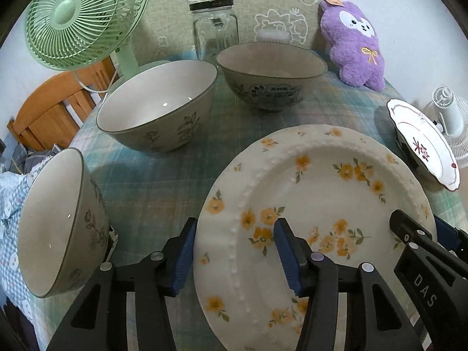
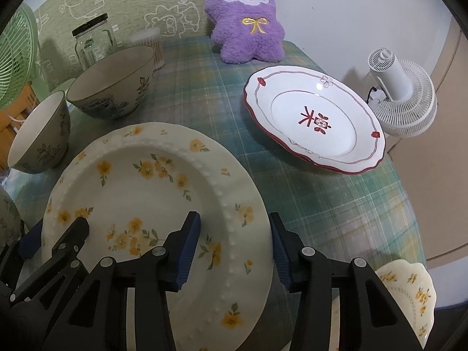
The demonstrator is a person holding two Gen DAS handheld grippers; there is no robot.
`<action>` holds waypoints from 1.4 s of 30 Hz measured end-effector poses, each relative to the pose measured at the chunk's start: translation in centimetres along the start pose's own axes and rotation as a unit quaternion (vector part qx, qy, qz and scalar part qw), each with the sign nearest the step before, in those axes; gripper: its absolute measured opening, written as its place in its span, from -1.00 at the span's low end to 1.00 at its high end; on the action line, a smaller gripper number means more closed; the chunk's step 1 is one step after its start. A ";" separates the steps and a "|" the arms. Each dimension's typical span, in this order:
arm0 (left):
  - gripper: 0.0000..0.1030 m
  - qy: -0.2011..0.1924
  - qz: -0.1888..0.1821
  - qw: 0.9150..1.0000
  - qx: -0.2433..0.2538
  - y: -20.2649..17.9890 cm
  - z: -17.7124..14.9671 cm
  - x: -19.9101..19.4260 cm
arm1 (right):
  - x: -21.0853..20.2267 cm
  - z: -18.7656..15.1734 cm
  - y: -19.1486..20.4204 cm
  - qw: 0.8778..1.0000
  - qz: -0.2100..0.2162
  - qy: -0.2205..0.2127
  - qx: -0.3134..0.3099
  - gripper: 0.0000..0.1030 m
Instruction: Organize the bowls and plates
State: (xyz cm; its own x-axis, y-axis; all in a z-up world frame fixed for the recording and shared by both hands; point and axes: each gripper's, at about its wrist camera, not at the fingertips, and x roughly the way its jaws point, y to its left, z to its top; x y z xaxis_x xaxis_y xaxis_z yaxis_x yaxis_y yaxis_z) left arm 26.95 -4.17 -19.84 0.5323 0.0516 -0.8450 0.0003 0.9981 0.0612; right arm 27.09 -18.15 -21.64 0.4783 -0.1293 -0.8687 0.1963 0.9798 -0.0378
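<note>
A cream plate with yellow flowers (image 1: 316, 181) (image 2: 140, 181) lies on the checked tablecloth in front of both grippers. My left gripper (image 1: 234, 251) straddles its left rim, one pad outside the edge and one over the well, with a gap to the beaded ridge. My right gripper (image 2: 234, 248) straddles the right rim, its outer pad against the edge and its inner pad near the ridge. Three grey-green bowls (image 1: 158, 108) (image 1: 272, 76) (image 1: 55, 222) stand to the left and behind. A white plate with red trim (image 2: 316, 120) sits at the right. A small flowered dish (image 2: 409, 292) lies at the near right.
Along the back stand a green fan (image 1: 76, 17), a glass jar (image 1: 215, 29), a cotton-swab tub (image 2: 149, 44) and a purple plush toy (image 2: 248, 17). A white fan (image 2: 400, 96) stands off the right edge, a wooden chair (image 1: 49, 108) off the left.
</note>
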 end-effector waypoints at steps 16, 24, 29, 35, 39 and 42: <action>0.03 0.026 -0.006 1.000 -0.001 1.1 -2.4 -1.8 | -1.6 -1.4 0.9 1.000 -0.007 0.009 -0.012 -0.02; -0.01 0.032 -0.007 0.999 0.003 2.1 -3.7 -2.9 | -2.8 -3.1 1.4 1.000 -0.013 0.011 -0.010 -0.03; -0.01 0.034 -0.010 0.999 0.003 2.9 -4.6 -3.5 | -3.6 -4.1 1.9 1.000 -0.014 0.011 -0.011 -0.05; -0.02 0.034 -0.017 0.999 0.004 3.8 -5.2 -4.6 | -4.7 -4.8 2.4 1.000 -0.019 0.010 -0.008 -0.06; -0.02 0.028 -0.023 0.999 0.009 4.4 -5.5 -5.5 | -5.6 -5.4 2.7 1.000 -0.023 0.009 -0.001 -0.06; -0.02 0.025 -0.028 0.999 0.012 4.9 -5.7 -6.0 | -6.4 -5.7 2.9 1.000 -0.027 0.005 0.002 -0.06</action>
State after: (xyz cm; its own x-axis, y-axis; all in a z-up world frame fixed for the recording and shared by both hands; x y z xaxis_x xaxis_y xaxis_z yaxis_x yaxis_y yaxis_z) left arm 18.89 0.55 -17.51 0.4872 -0.0029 -0.8733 0.0504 0.9984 0.0248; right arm 19.71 -13.61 -19.00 0.4587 -0.1798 -0.8702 0.2249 0.9709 -0.0820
